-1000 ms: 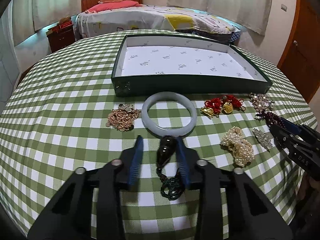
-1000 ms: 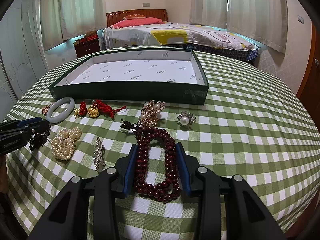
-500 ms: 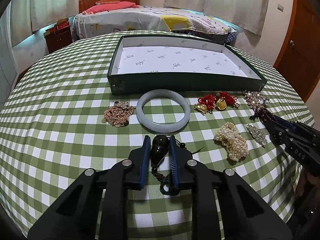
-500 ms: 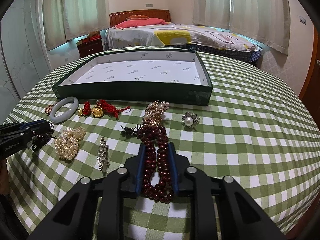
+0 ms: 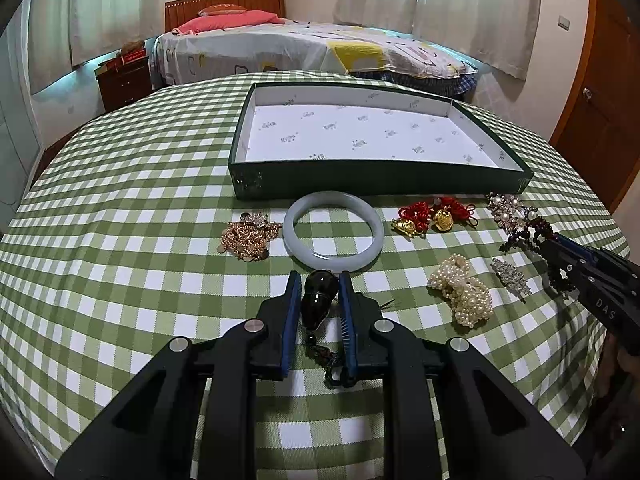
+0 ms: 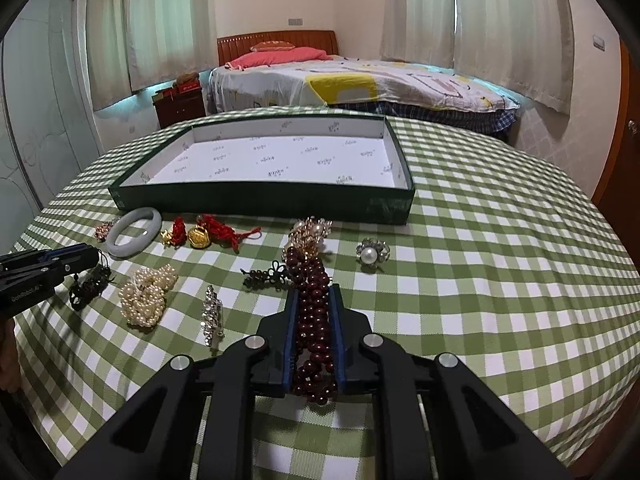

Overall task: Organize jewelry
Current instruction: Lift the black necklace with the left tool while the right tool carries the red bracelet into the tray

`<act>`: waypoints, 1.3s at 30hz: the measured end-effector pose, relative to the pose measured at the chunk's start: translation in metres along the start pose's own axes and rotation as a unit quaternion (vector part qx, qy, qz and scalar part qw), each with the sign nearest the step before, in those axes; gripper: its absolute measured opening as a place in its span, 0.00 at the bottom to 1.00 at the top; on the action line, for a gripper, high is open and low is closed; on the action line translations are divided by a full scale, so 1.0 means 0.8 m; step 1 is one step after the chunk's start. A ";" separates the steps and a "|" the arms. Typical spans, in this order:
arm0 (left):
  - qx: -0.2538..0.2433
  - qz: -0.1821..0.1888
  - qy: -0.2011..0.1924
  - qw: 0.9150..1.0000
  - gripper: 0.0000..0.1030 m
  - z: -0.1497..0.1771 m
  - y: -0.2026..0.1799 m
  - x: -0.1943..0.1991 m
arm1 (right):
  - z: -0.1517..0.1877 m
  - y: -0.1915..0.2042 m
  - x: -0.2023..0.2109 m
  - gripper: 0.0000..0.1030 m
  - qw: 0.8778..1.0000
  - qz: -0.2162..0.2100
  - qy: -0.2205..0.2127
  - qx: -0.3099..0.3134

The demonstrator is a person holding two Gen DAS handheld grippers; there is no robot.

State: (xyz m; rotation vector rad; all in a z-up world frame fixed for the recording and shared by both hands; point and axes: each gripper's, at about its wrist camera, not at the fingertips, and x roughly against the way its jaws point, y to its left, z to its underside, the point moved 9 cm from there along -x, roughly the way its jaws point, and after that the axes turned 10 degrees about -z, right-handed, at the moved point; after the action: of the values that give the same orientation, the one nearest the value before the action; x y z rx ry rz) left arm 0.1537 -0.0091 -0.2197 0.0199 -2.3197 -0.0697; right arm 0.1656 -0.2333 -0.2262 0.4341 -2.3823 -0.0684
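Observation:
My left gripper (image 5: 319,280) is shut on a dark gourd pendant (image 5: 318,298) with a green cord, held just above the checked cloth. My right gripper (image 6: 313,294) is shut on a dark red bead bracelet (image 6: 312,312) and lifts it a little. An empty green tray (image 5: 400,178) with a white floor stands behind the jewelry; it also shows in the right wrist view (image 6: 256,200). On the cloth lie a pale jade bangle (image 5: 334,231), a gold chain pile (image 5: 248,234), a red-and-gold charm (image 5: 436,216), a pearl bundle (image 5: 464,290) and a crystal clip (image 5: 511,276).
A pearl ring (image 6: 372,254) and a beaded brooch (image 6: 312,232) lie right of centre before the tray. The round table (image 6: 500,260) drops off at its curved edge. A bed (image 6: 360,84) and a nightstand (image 6: 180,104) stand beyond it.
Both grippers have shut, the left on the gourd pendant and the right on the red bead bracelet, and both have risen slightly with their pieces.

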 end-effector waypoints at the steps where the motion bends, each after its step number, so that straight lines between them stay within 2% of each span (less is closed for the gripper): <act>1: 0.001 -0.001 -0.002 1.000 0.18 -0.001 0.001 0.002 | -0.001 0.000 0.002 0.15 1.000 0.000 -0.002 0.000; 15: 0.010 0.004 -0.036 0.999 0.18 -0.032 0.003 0.032 | -0.032 0.008 0.034 0.15 0.999 -0.002 -0.049 0.003; 21: 0.009 0.009 -0.055 0.998 0.18 -0.064 -0.002 0.043 | -0.069 0.009 0.044 0.15 0.997 -0.009 -0.076 0.003; 27: 0.008 0.016 -0.083 0.996 0.18 -0.119 -0.010 0.043 | -0.118 0.004 0.039 0.15 0.995 -0.009 -0.103 0.003; 34: 0.020 0.030 -0.094 0.995 0.18 -0.187 -0.016 0.006 | -0.170 -0.012 0.003 0.15 0.994 -0.007 -0.113 0.001; 39: 0.018 0.030 -0.058 0.998 0.18 -0.195 -0.023 -0.053 | -0.169 -0.027 -0.046 0.15 0.997 -0.002 -0.076 -0.005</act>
State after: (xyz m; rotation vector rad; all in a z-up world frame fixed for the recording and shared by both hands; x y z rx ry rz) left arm 0.2966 -0.0328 -0.1453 -0.0363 -2.4365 0.0013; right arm 0.2863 -0.2324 -0.1523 0.4427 -2.5296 -0.1184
